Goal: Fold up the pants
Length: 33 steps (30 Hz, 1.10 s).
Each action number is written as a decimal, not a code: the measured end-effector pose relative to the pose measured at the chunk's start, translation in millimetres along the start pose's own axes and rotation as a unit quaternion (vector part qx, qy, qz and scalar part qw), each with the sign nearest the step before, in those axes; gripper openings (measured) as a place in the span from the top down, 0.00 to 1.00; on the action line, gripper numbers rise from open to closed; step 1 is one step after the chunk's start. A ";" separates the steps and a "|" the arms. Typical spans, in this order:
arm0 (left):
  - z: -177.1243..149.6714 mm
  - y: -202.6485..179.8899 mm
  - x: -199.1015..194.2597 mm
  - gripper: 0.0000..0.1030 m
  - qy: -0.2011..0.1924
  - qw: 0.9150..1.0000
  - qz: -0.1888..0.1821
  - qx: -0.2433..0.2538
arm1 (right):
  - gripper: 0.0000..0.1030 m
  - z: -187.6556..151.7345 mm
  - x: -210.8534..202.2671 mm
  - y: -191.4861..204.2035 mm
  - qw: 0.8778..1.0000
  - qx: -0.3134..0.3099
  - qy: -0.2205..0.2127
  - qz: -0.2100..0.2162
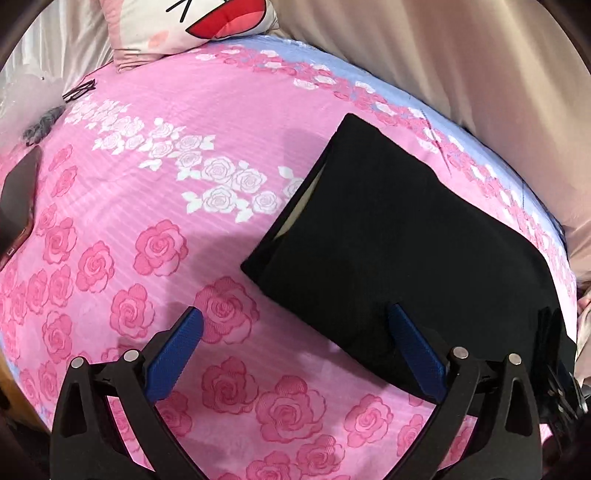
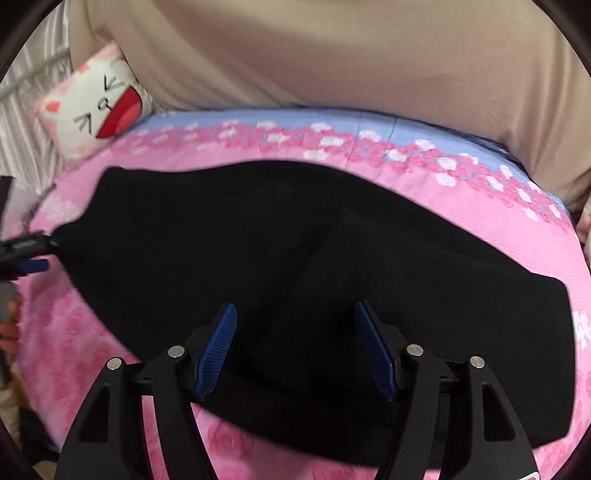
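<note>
The black pants (image 2: 295, 258) lie folded flat on the pink rose bed sheet (image 1: 147, 240), just ahead of the spread right gripper (image 2: 295, 314). The left gripper (image 1: 295, 317) is spread too, holding nothing.

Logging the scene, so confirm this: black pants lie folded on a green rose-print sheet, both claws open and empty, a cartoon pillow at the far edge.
The sheet colour is wrong. The sheet is pink with roses, blue along the far edge, as the left wrist view shows. The rest holds: black pants lie folded, left claw and right claw open and empty, pillow at the far edge.
</note>
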<state>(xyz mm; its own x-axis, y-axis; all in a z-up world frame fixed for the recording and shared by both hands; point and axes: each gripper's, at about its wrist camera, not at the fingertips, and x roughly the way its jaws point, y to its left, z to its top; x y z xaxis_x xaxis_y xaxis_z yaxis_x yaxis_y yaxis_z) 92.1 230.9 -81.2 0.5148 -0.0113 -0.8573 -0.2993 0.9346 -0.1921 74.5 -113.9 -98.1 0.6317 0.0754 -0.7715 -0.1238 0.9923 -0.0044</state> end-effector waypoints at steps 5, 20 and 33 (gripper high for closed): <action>4.3 -21.8 12.8 0.05 -0.009 0.999 0.019 0.037 | 0.85 20.9 -9.4 3.3 0.999 0.032 -0.008 0.013; 16.4 -90.0 -12.9 0.77 -0.065 0.987 -0.036 0.139 | 0.39 3.1 -80.6 -77.2 0.984 0.157 -0.080 -0.023; -106.0 -366.0 -92.4 0.07 -0.110 0.903 -0.171 0.379 | 0.30 -68.4 -117.0 -185.7 0.961 0.252 -0.095 -0.064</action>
<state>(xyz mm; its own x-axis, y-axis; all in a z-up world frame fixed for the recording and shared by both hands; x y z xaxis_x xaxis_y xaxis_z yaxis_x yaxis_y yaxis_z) 68.9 -147.8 17.7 0.6451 -0.3518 -0.6783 0.4998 0.8658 0.0263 -28.8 -313.8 -50.5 0.7511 -0.0814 -0.6551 0.3207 0.9124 0.2542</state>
